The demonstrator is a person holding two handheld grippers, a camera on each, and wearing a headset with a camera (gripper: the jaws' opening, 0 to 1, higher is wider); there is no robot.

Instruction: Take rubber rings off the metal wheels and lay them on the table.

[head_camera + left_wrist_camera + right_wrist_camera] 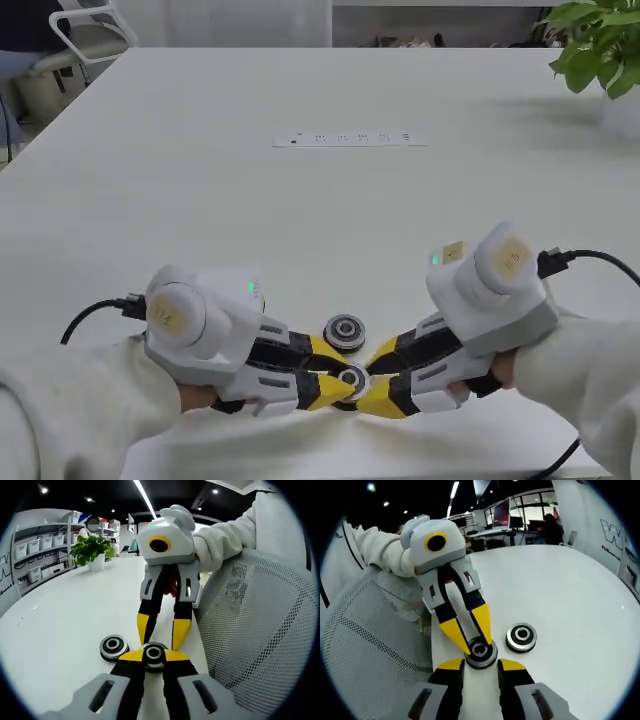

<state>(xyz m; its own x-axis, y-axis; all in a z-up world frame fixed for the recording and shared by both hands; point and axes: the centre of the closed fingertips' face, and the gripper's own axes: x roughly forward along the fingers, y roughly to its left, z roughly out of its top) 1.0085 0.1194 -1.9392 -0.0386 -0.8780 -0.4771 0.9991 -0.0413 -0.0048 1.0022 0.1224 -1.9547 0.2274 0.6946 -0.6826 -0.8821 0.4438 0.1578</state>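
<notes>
My left gripper [153,657] pinches a round, black-rimmed metal wheel [153,652]; my right gripper [481,666] spreads yellow wedge tips beside it.

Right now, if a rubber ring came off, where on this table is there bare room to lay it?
The table is bare between the loose wheel and the socket strip, and on either side of both. It is crowded at the near edge, where the left gripper and right gripper meet at the other wheel.
</notes>
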